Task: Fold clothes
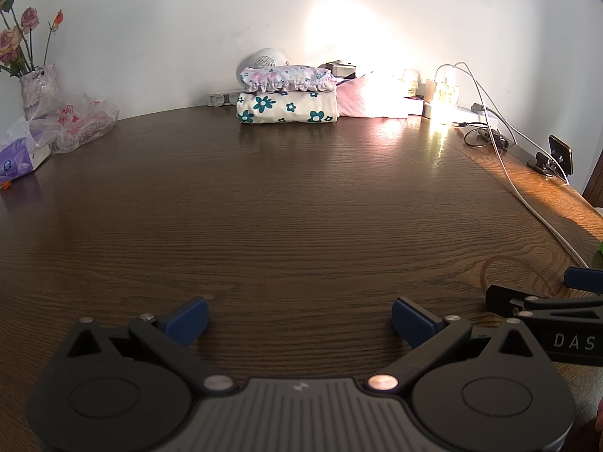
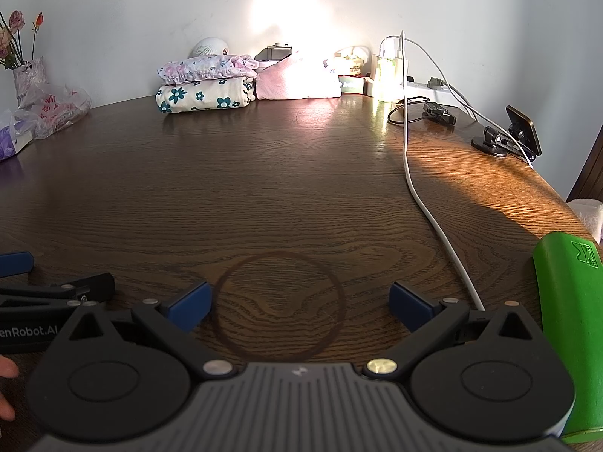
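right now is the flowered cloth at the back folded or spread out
Folded. The flowered cloth sits as a compact rectangular bundle by the wall, with a ruffled pink garment stacked on top.

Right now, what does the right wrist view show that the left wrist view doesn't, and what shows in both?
Only the right wrist view shows the long green plastic case and a dark ring mark between the open right hand-held gripper. Only the left wrist view shows the purple tissue box. Both show the folded flower-print clothes stack by the wall, the white cable and the brown wooden table.
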The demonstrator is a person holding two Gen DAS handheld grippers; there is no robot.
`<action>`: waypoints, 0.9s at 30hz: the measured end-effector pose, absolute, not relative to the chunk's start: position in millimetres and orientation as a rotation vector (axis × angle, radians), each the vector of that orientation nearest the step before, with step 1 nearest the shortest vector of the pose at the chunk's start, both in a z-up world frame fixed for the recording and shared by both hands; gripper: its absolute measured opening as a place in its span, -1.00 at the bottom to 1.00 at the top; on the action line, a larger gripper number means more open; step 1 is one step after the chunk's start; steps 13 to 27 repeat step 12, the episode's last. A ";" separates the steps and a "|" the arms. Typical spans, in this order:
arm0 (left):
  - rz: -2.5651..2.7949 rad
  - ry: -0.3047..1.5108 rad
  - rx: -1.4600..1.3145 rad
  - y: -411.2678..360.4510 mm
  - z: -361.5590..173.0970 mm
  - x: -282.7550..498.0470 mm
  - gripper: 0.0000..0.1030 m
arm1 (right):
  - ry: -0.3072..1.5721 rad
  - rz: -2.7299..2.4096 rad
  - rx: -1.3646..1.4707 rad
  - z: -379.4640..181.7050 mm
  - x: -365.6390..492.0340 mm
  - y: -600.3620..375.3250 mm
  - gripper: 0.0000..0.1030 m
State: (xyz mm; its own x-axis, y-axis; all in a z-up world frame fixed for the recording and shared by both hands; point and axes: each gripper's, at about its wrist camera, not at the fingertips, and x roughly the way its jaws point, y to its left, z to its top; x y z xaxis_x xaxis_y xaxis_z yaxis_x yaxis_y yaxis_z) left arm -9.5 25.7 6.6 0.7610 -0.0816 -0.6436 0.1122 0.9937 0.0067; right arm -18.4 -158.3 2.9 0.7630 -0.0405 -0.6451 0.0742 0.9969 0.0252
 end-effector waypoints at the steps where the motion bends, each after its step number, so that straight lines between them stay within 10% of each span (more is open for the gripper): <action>1: -0.106 0.698 0.046 25.9 6.5 -9.5 1.00 | 0.700 -0.062 0.050 3.0 -18.3 -158.3 0.99; 27: -0.106 0.698 0.045 26.7 6.6 -10.2 1.00 | 0.700 -0.063 0.051 3.1 -18.4 -158.3 0.99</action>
